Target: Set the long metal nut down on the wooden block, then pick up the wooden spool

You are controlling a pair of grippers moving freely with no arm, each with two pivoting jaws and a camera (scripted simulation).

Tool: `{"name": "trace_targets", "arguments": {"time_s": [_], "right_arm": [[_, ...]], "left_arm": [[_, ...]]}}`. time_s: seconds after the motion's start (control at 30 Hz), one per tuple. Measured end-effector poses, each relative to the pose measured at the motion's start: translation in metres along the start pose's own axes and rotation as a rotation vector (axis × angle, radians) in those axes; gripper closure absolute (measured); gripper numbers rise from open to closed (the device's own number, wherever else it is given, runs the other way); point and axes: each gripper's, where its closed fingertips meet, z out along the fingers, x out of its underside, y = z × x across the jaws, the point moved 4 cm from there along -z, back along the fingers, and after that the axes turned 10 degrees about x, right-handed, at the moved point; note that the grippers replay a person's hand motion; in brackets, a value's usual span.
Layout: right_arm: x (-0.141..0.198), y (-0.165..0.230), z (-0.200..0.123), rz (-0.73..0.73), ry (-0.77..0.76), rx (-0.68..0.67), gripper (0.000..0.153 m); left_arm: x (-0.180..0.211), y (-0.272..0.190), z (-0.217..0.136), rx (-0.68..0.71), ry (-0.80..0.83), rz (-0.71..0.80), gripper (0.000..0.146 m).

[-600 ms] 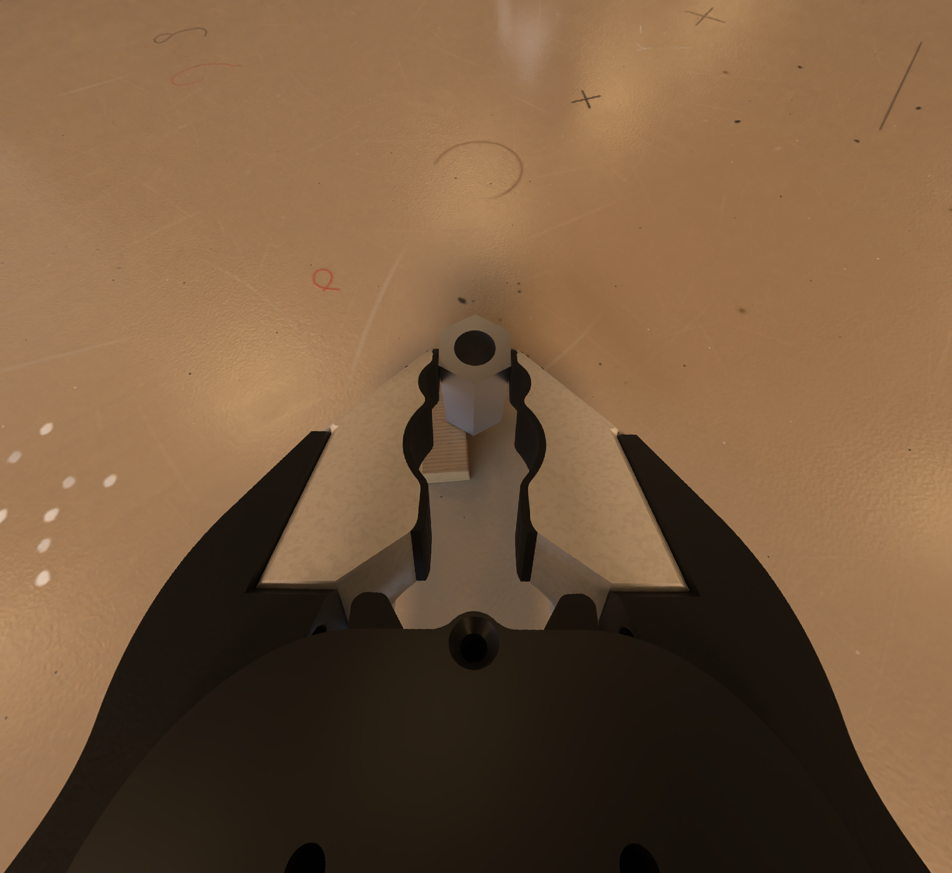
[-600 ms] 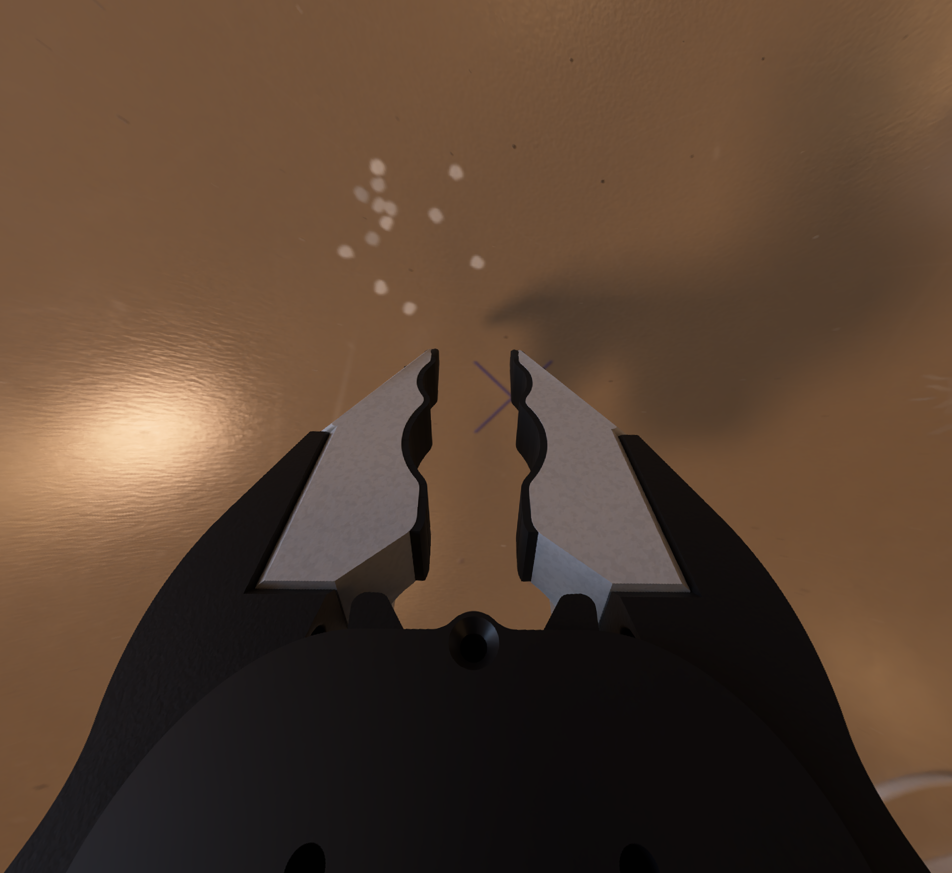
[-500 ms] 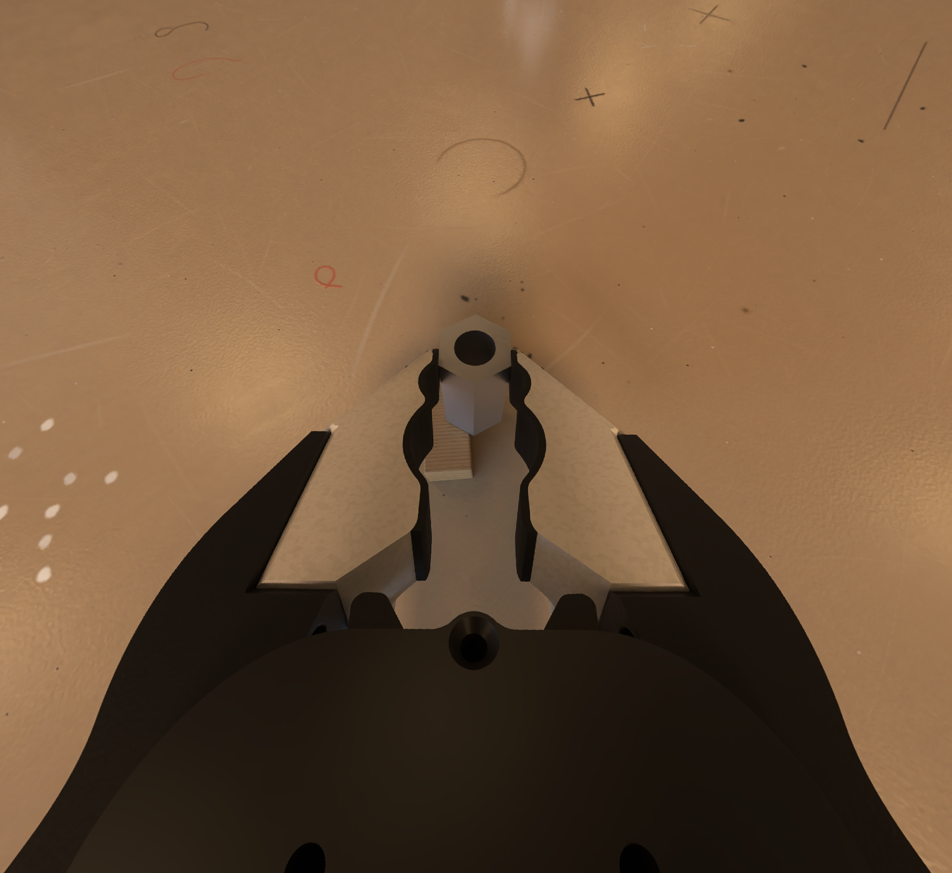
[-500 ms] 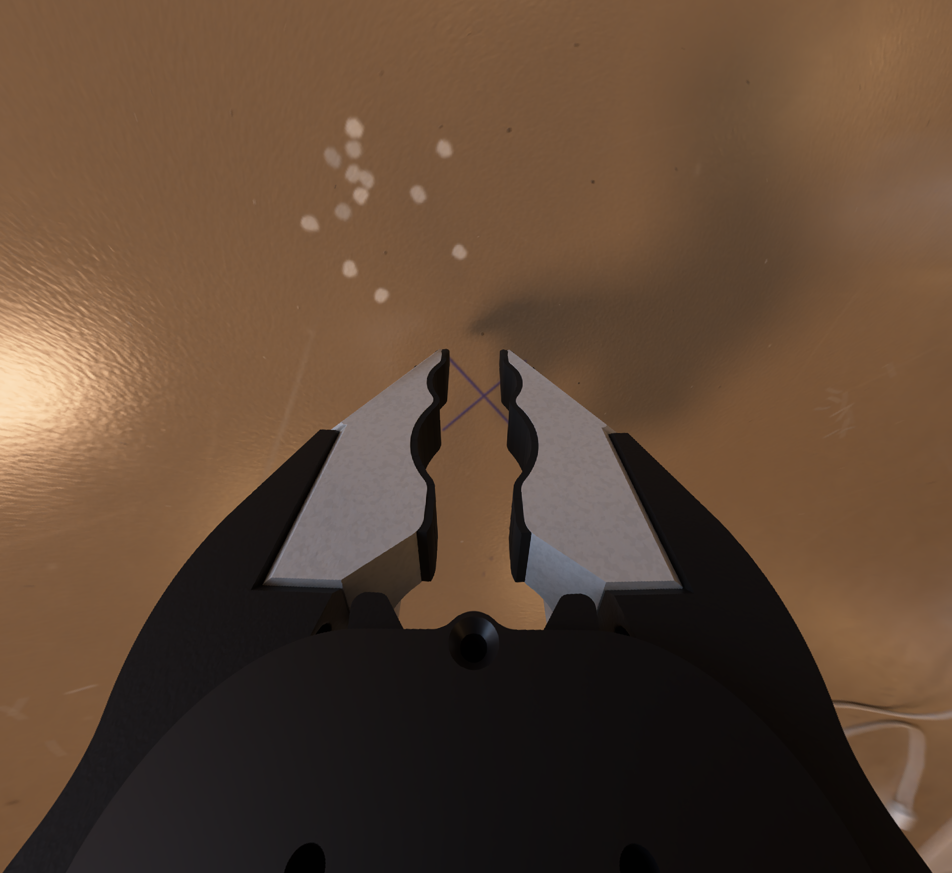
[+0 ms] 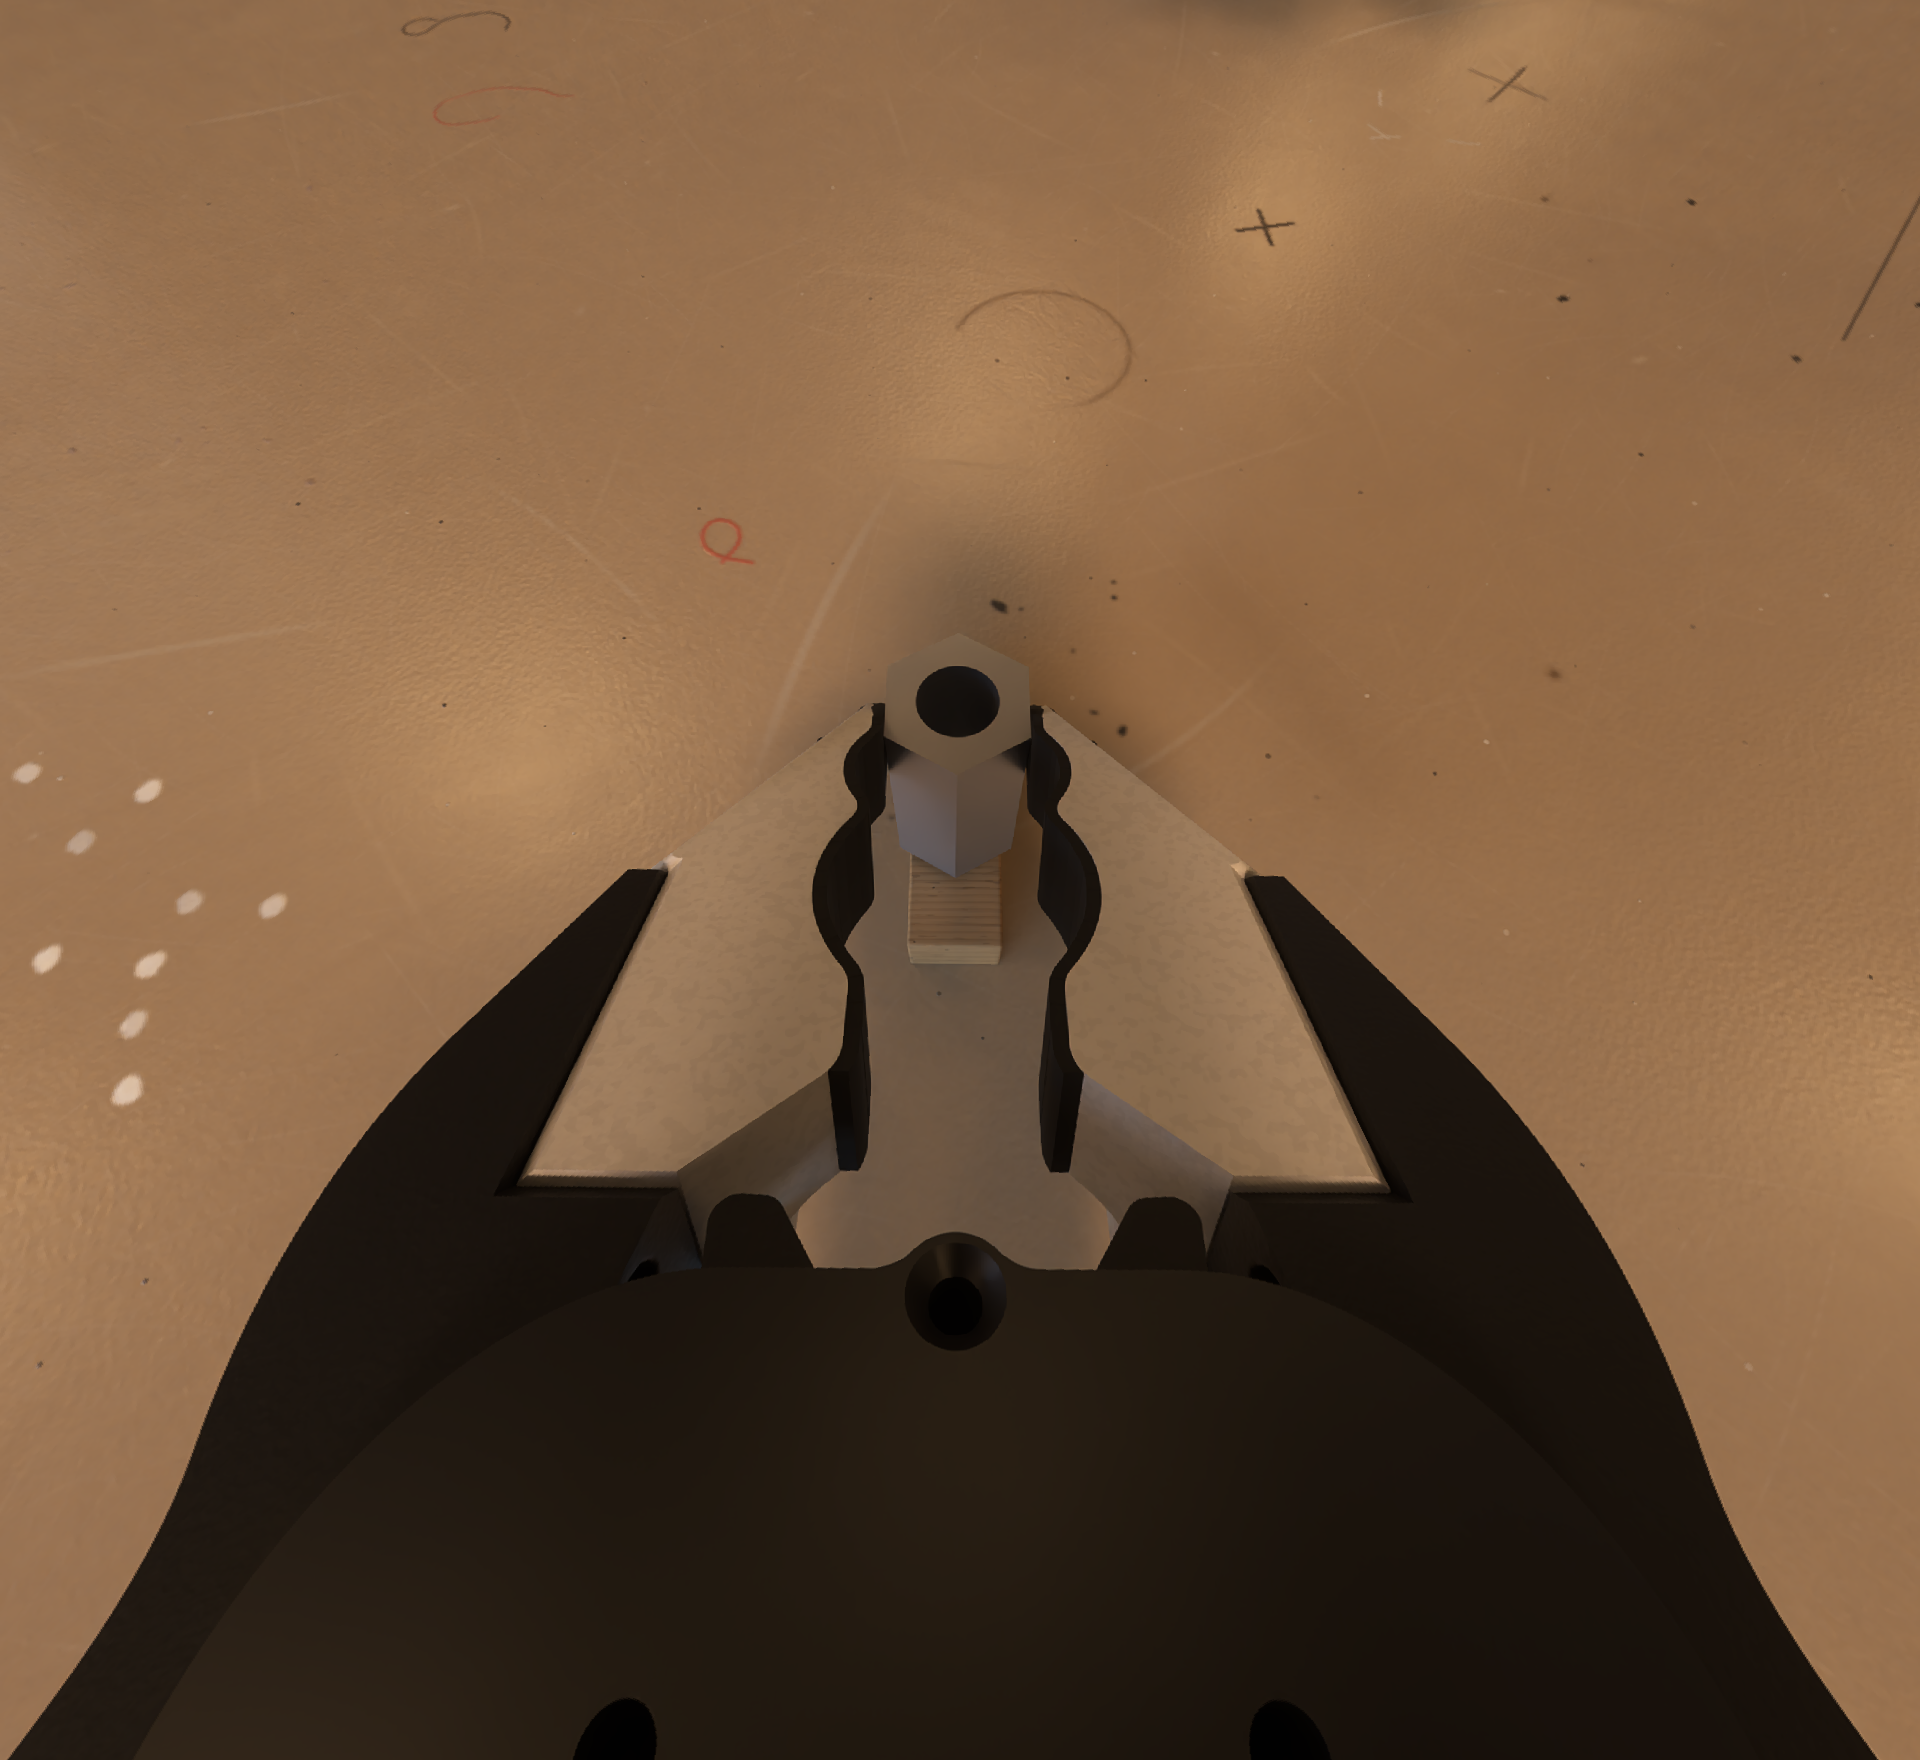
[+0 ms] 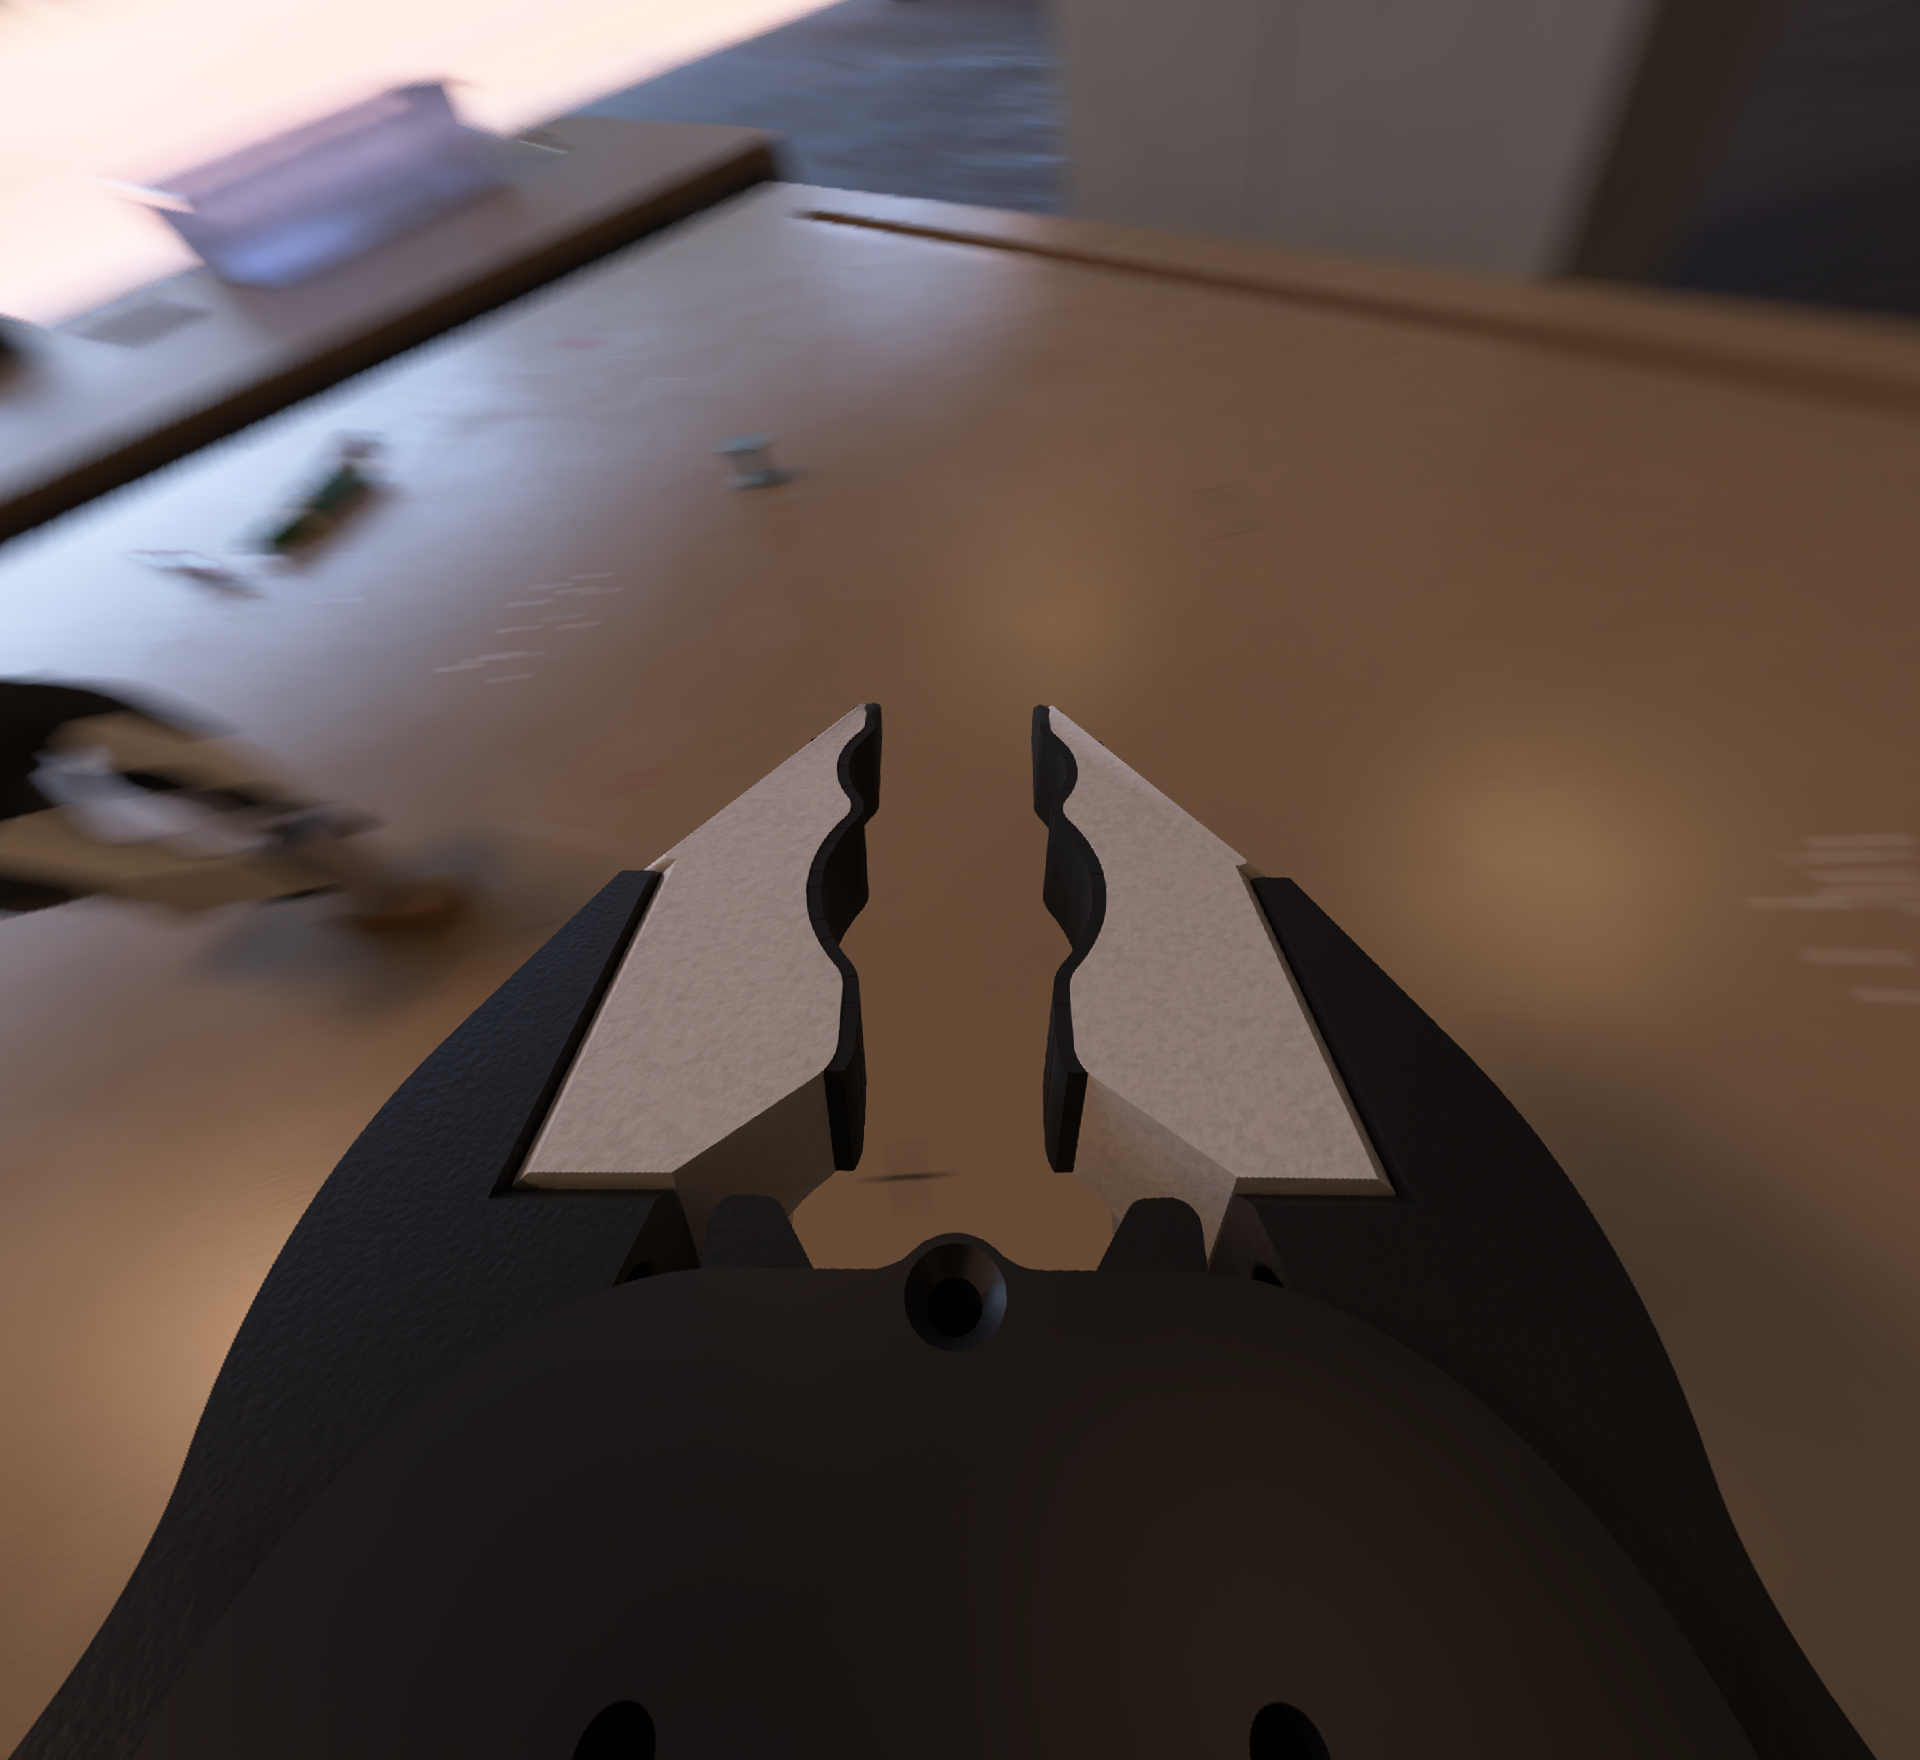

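Note:
In the left wrist view my left gripper [image 5: 956, 725] is shut on the long metal nut [image 5: 956, 775]. The grey hexagonal nut stands upright with its bore facing up. The small wooden block [image 5: 954, 921] lies on the tan table right under the nut's lower end; I cannot tell whether they touch. My right gripper [image 6: 956, 723] is open and empty above the table. Its view is blurred. A dark blurred shape at its left edge [image 6: 125, 775] looks like the other gripper. I cannot pick out the wooden spool for sure.
The tan tabletop [image 5: 416, 360] bears pen marks and white dots. In the right wrist view, small blurred objects lie far off: a pale one [image 6: 753, 463] and a green one [image 6: 322, 495]. The table's far edge [image 6: 1455, 287] and a second bench [image 6: 364, 276] lie beyond.
The left gripper shifted with the nut, so the block now sits centred under it instead of to its left. The right gripper swung up from looking down at the table to looking across it.

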Motion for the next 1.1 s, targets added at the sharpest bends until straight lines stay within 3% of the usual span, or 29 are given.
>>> {"name": "trace_targets", "arguments": {"time_s": [0.1, 0.17, 0.23, 0.4, 0.53, 0.67, 0.8, 0.93, 1.1], "right_arm": [[0.067, 0.087, 0.005, 0.157, -0.021, -0.248, 0.121], [0.101, 0.122, 0.008, 0.241, -0.004, -0.302, 0.12], [0.114, 0.142, 0.007, 0.248, 0.045, -0.351, 0.116], [0.119, 0.135, 0.007, 0.142, 0.052, -0.304, 0.115], [0.126, 0.123, 0.004, 0.102, 0.069, -0.267, 0.115], [0.127, 0.12, 0.003, 0.13, 0.075, -0.288, 0.115], [0.128, 0.125, 0.004, 0.136, 0.093, -0.327, 0.115], [0.13, 0.129, 0.005, 0.104, 0.107, -0.352, 0.115], [0.136, 0.131, 0.002, 0.109, 0.147, -0.391, 0.115]], "left_arm": [[-0.001, 0.001, 0.0, 0.001, -0.01, -0.017, 0.12], [-0.003, 0.003, 0.0, -0.01, -0.004, -0.027, 0.116], [-0.005, 0.005, 0.0, -0.019, -0.003, -0.032, 0.113], [-0.031, 0.017, -0.016, 0.105, -0.041, -0.162, 0.111], [-0.083, 0.08, -0.058, 0.094, -0.062, -0.173, 0.114], [-0.119, 0.185, -0.077, -0.093, 0.16, -0.156, 0.114], [-0.119, 0.283, -0.054, -0.216, 0.514, -0.167, 0.108], [-0.102, 0.331, -0.009, -0.117, 0.743, -0.215, 0.109], [-0.075, 0.35, 0.031, -0.013, 0.849, -0.339, 0.104]]}}
